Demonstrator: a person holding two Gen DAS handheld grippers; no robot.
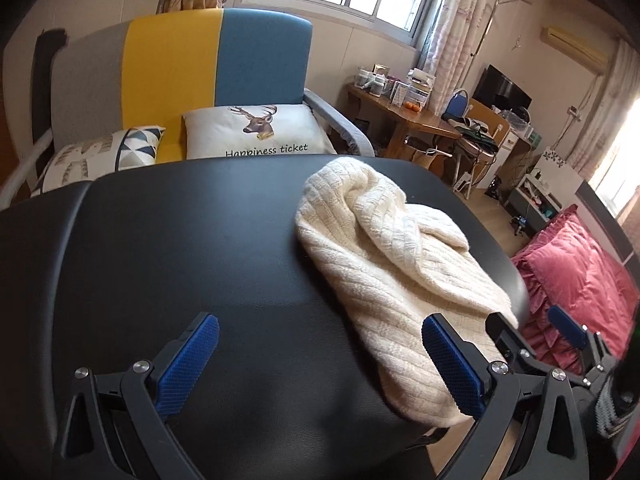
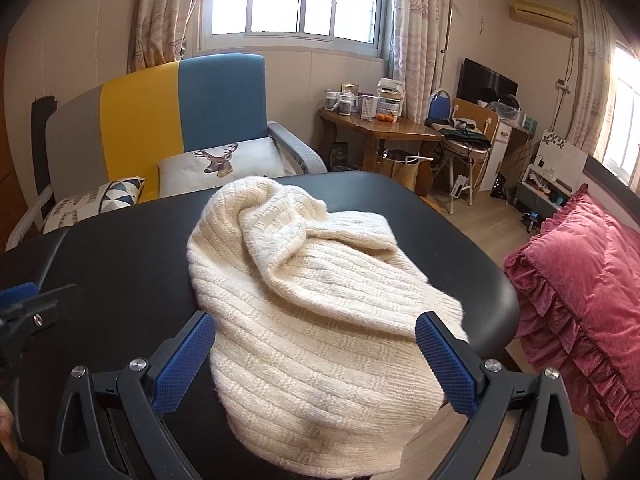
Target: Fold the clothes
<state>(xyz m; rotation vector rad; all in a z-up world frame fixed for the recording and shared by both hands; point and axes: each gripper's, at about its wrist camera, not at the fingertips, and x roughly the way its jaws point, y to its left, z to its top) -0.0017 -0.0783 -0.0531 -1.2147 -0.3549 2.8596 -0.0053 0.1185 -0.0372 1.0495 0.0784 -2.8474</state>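
Note:
A cream ribbed knit sweater [image 1: 384, 264] lies crumpled on the right half of a black table [image 1: 180, 240], one end draped over the near edge. My left gripper [image 1: 320, 352] stands open above the near edge, its right finger beside the sweater's hanging end, nothing between the pads. In the right wrist view the sweater [image 2: 312, 312] fills the middle, and my right gripper [image 2: 316, 352] is open with its blue pads on either side of the near end, holding nothing. The right gripper [image 1: 536, 332] also shows at the left wrist view's right edge.
Behind the table stands a grey, yellow and blue sofa [image 1: 176, 76] with a deer cushion [image 1: 260, 132]. A pink ruffled quilt [image 2: 580, 280] lies to the right. A cluttered wooden desk [image 2: 384, 128] and chair stand at the back right. The table's left half [image 2: 120, 260] is bare.

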